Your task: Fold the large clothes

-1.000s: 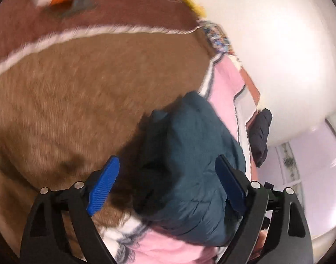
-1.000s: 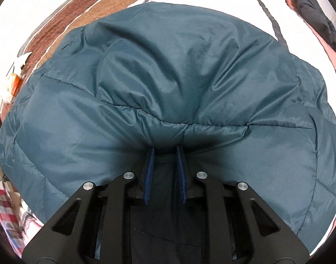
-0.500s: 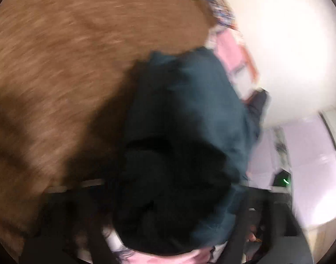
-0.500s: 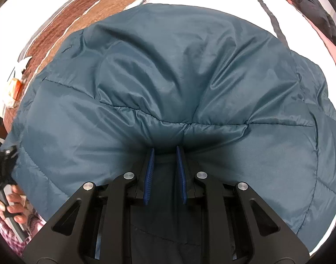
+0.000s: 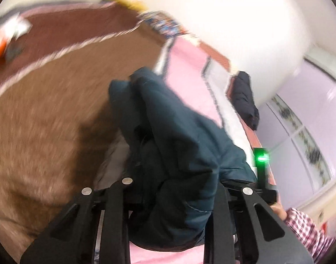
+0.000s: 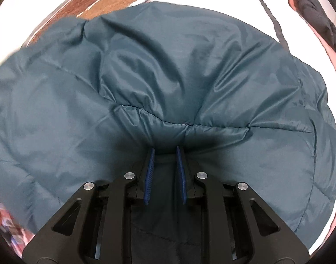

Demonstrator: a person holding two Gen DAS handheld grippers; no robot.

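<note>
Gripping one teal jacket point(image 6: 190, 77), two claws point(image 6: 164, 154) point(image 5: 170, 198)

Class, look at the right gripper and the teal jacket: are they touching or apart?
Touching. The right wrist view shows the right gripper with its jaws nearly shut, the blue pads pinching a fold of the teal jacket.

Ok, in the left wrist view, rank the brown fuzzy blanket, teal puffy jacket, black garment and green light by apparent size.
1. Brown fuzzy blanket
2. Teal puffy jacket, though it is nearest the camera
3. Black garment, far off
4. Green light
</note>
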